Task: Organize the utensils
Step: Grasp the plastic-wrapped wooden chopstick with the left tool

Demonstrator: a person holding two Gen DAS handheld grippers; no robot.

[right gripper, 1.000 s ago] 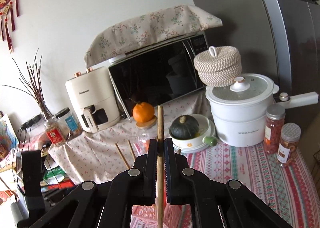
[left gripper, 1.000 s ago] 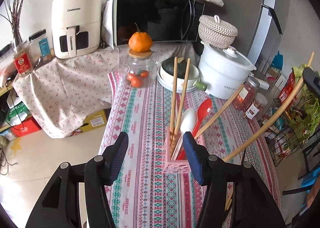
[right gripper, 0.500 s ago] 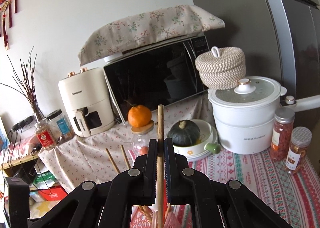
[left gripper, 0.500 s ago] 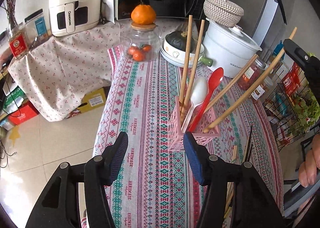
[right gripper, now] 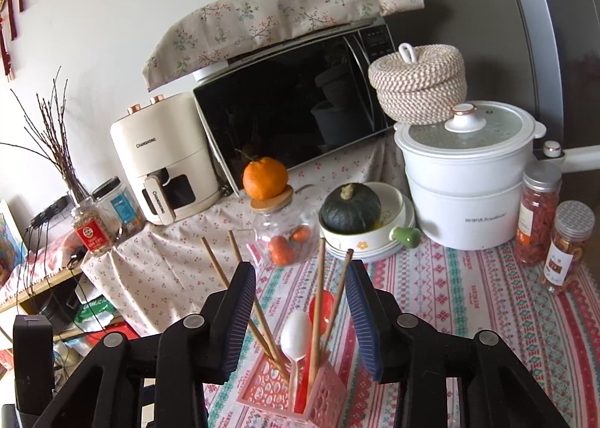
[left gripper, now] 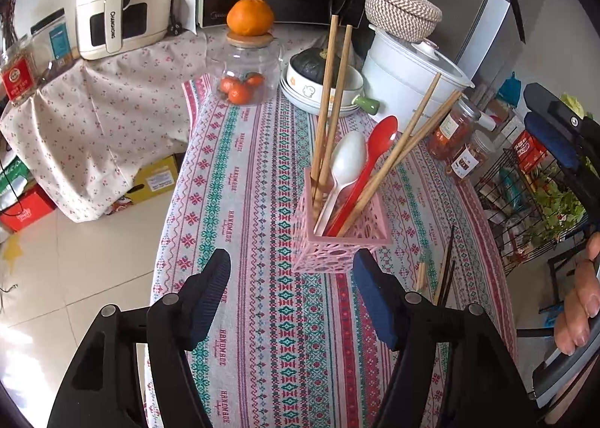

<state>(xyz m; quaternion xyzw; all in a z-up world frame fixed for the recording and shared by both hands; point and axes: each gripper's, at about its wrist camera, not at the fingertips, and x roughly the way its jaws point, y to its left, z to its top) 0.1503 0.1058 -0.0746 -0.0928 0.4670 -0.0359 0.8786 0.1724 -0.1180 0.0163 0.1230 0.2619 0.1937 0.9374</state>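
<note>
A pink lattice utensil holder point(left gripper: 339, 240) stands on the patterned tablecloth point(left gripper: 258, 315). It holds several wooden chopsticks point(left gripper: 330, 98), a white spoon point(left gripper: 347, 161) and a red spoon point(left gripper: 375, 150). My left gripper point(left gripper: 292, 291) is open and empty, just in front of the holder. My right gripper point(right gripper: 300, 319) is open and empty, above the holder point(right gripper: 292, 390); it also shows at the right edge of the left wrist view point(left gripper: 555, 128). More chopsticks point(left gripper: 444, 270), wooden and dark, lie on the cloth right of the holder.
Behind the holder stand a glass jar of tangerines point(left gripper: 245, 68), a bowl with a green squash point(left gripper: 322, 79), a white pot point(left gripper: 408, 79) and two spice jars point(left gripper: 457, 139). A microwave point(right gripper: 292, 109) and air fryer point(right gripper: 168, 161) sit further back. A wire rack point(left gripper: 532, 195) is at right.
My right gripper has opened and let go of the wooden chopstick, which now stands in the pink holder. My left gripper has pulled back and risen a little from the holder.
</note>
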